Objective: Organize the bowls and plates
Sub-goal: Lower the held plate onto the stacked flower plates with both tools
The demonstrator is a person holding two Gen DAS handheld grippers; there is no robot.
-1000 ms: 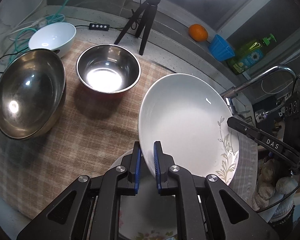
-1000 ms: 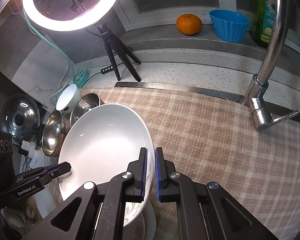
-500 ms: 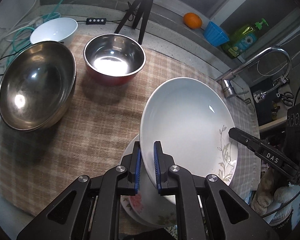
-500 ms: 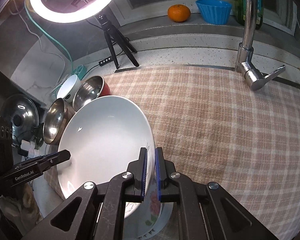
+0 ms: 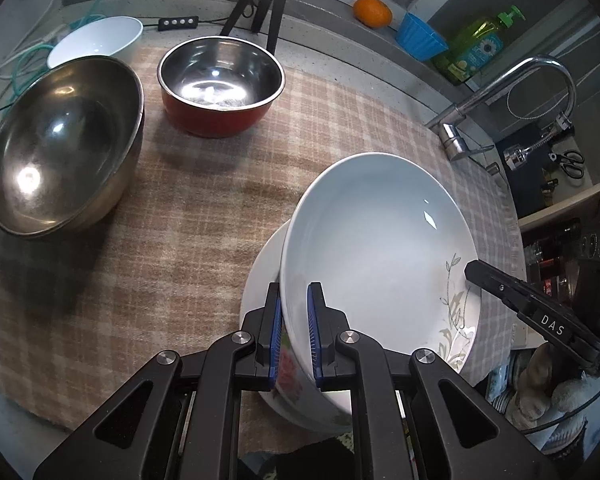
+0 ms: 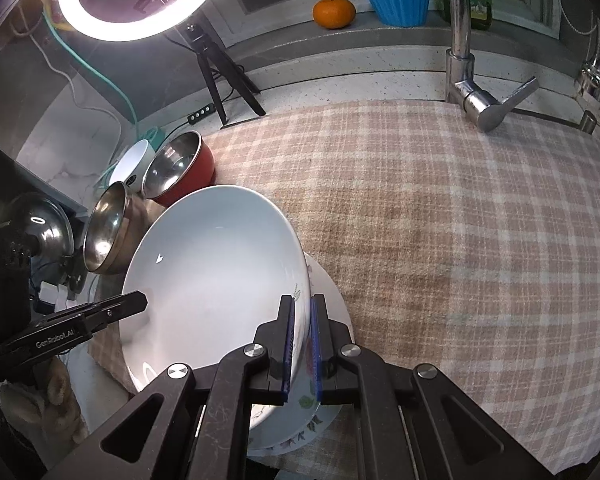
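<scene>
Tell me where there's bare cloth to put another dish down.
The checked cloth is bare from the flowered plate across to the faucet. The cloth's far-left end is crowded: large steel bowl, red bowl, white bowl.

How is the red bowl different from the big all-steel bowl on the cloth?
The red bowl has a red outside; the big steel bowl is bare metal all over. The red bowl is smaller and sits level, while the big steel bowl is wider and tilted. Both are empty, shiny steel inside, and rest on the checked cloth.
</scene>
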